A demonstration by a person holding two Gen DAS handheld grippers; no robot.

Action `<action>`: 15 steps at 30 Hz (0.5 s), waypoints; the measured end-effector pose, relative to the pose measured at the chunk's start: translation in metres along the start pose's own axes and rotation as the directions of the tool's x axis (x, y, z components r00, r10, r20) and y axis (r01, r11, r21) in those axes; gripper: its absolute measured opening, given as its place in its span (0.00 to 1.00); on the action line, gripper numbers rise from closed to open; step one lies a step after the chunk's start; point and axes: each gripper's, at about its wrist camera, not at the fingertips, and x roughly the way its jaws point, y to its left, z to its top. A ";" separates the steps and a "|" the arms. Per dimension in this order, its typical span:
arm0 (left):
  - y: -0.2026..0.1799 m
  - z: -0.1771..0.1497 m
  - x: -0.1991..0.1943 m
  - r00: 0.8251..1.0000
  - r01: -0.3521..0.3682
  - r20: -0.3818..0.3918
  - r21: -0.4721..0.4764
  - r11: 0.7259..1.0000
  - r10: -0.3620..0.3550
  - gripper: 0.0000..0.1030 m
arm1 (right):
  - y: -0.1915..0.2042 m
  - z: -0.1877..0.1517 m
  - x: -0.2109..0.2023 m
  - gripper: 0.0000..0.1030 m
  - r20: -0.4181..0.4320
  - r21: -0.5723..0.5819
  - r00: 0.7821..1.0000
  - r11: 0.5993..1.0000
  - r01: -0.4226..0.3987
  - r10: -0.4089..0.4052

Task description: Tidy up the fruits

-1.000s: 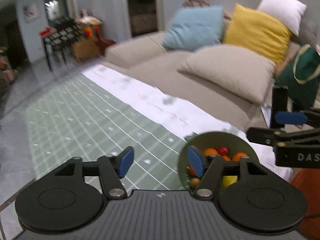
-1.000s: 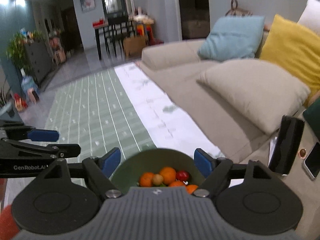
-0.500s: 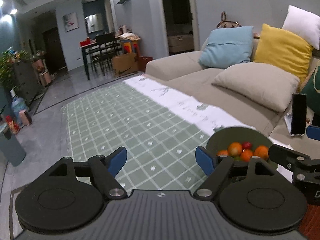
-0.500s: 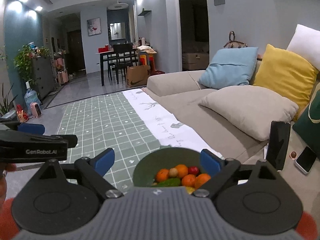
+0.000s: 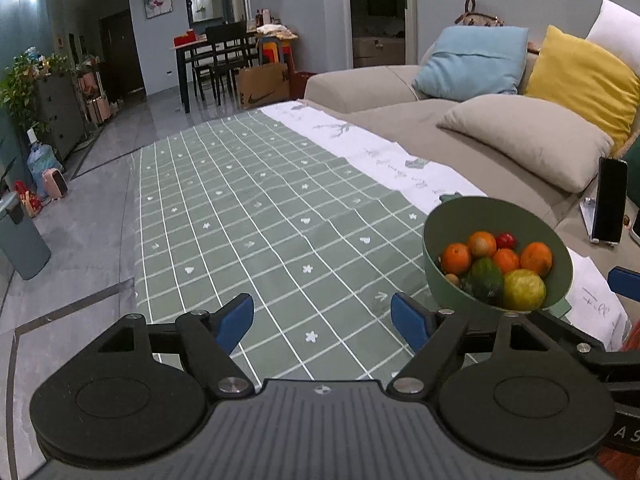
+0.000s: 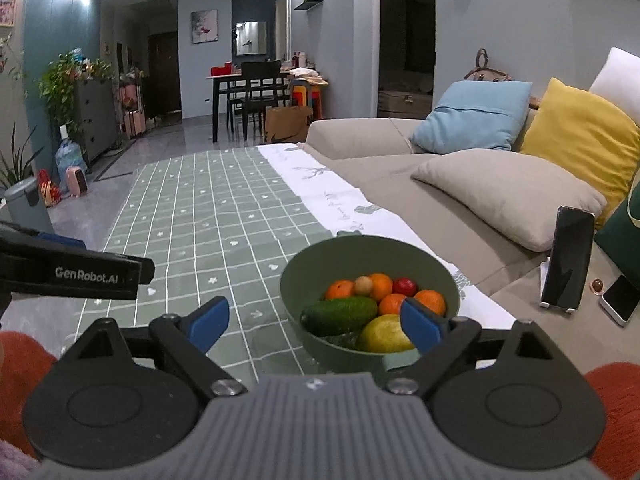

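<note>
Now your left gripper [image 5: 322, 316] and right gripper [image 6: 316, 316] have widened, both empty, nearing the fruit bowl [image 6: 304, 276].

We count one green bowl [image 6: 448, 284] on the desk [image 6: 208, 216]. In the bowl there are four oranges [image 6: 430, 301], one small red fruit [image 6: 405, 286], one small tan fruit [image 6: 363, 285], one dark green avocado [image 6: 339, 314] and one yellow-green fruit [image 6: 384, 334]. On the sofa [image 6: 452, 216] to the right we count four cushions [image 6: 508, 194]. Near them are two phones: one dark phone [image 6: 567, 258] standing upright and one white phone [image 6: 622, 300] lying flat.
</note>
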 end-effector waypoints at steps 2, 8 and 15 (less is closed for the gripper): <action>-0.001 -0.002 0.001 1.000 -0.002 -0.011 0.001 1.000 0.002 0.89 | -0.002 -0.001 0.002 0.86 -0.001 0.010 1.000 1.000 -0.004 0.004; -0.003 -0.005 0.003 1.000 -0.012 -0.022 0.009 1.000 0.012 0.89 | -0.005 -0.003 0.005 0.86 -0.003 0.032 1.000 0.999 -0.016 0.016; -0.005 -0.005 0.003 0.999 -0.014 -0.030 0.014 1.000 0.014 0.89 | -0.008 -0.004 0.003 0.86 0.007 0.038 1.000 0.999 -0.025 0.024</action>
